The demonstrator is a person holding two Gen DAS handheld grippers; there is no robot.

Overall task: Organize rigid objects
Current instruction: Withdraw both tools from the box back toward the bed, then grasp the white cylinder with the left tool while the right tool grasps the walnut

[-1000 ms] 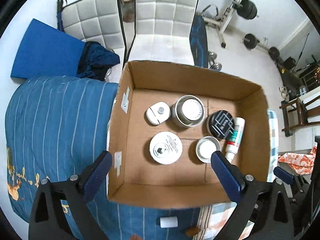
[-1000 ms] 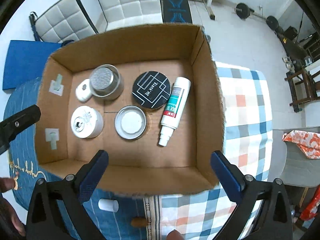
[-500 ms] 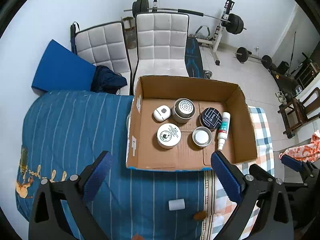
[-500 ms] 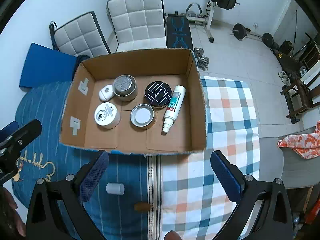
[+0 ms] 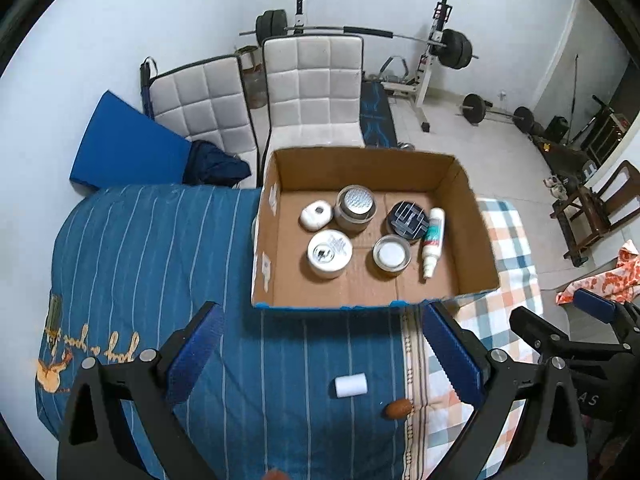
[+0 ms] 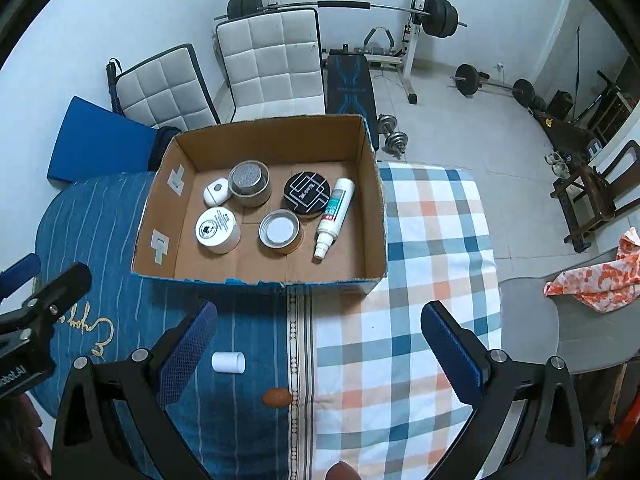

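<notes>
A cardboard box [image 5: 476,240] [image 6: 374,216] sits on the bed and holds a white round tin [image 5: 329,253] [image 6: 217,230], a small white case [image 5: 316,216], a metal canister [image 5: 356,208] [image 6: 249,183], a black round tin [image 5: 407,218] [image 6: 307,193], an open tin [image 5: 391,257] [image 6: 279,231] and a white spray bottle [image 5: 431,243] [image 6: 335,217]. On the bedcover in front lie a small white cylinder [image 5: 351,386] [image 6: 228,362] and a brown oval piece [image 5: 397,408] [image 6: 276,397]. My left gripper [image 5: 320,356] and right gripper [image 6: 318,354] both hover open above the bed, holding nothing.
The bed has a blue striped cover [image 5: 140,264] and a checked cover [image 6: 432,248]. Two white quilted chairs [image 5: 312,92], a blue mat [image 5: 124,148], a barbell rack [image 6: 416,16], dumbbells [image 6: 394,134] and a wooden chair [image 5: 600,212] stand beyond it.
Both grippers have pulled back and up from over the box, so the bed, the white cylinder and the brown piece now show in front. Box contents have not moved.
</notes>
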